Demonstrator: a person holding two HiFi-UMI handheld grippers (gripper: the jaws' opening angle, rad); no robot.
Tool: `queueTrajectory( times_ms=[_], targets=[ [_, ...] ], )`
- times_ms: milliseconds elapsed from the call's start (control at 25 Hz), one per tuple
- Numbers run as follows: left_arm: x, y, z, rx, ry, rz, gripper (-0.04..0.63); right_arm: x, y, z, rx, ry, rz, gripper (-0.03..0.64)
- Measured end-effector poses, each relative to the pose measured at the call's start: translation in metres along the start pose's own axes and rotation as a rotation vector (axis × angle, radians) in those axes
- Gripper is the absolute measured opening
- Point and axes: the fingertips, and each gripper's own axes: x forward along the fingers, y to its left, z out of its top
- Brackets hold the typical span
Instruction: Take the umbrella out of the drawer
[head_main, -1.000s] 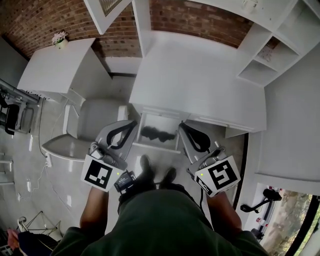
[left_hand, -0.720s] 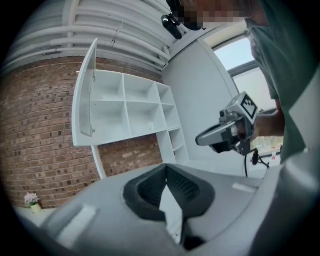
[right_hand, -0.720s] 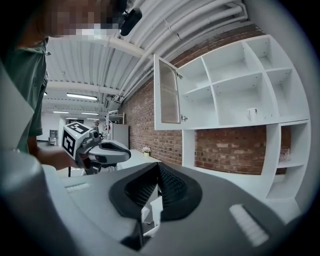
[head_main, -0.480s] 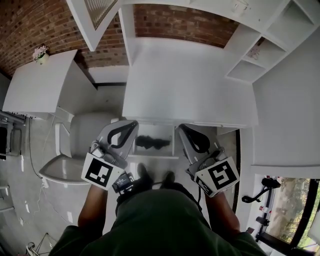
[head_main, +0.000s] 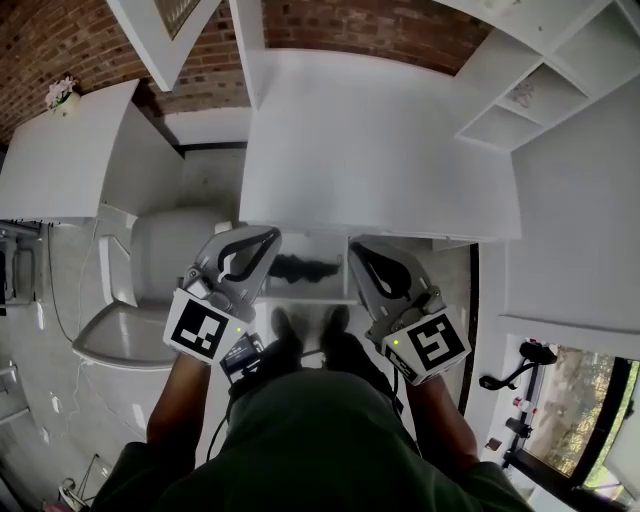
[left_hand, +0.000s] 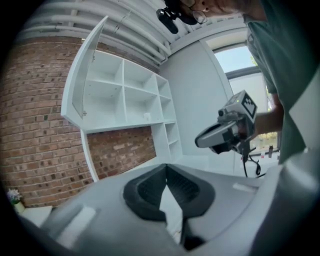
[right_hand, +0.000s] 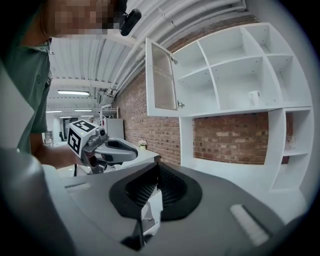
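Under the smooth white desk (head_main: 380, 150) edge, the open drawer (head_main: 300, 296) frames a dark lumpy umbrella (head_main: 305, 267) between the left gripper (head_main: 270, 236) and right gripper (head_main: 356, 246), both closed and empty.

A furnished study or home-office corner is shown, set up inside a larger loft-like hall. It is marked by a white desk (head_main: 380, 150) with an open drawer (head_main: 300, 296), a white chair (head_main: 165, 255) beside it, and white cubby shelving (right_hand: 240, 75) with a mesh-fronted cabinet door (right_hand: 162, 82) against a red brick wall (right_hand: 230, 137). A small pot of flowers (head_main: 62, 92) is seen on a side table (head_main: 70, 155). Exposed ceiling pipes (right_hand: 165, 22) and strip lights (right_hand: 72, 92) in a long room beyond are seen overhead.
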Motion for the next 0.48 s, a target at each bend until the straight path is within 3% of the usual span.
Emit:
queueTrajectory(
  times_ms=[240, 480],
  targets=[
    [0.027, 0.005, -0.034, -0.028, 0.062, 0.014, 0.002, 0.025, -0.018, -0.034, 0.017, 0.034, 0.068, 0.005],
    [0.051, -0.001, -0.091, -0.058, 0.150, -0.011, 0.002, 0.047, -0.028, -0.086, 0.015, 0.082, 0.129, 0.005]
  ],
)
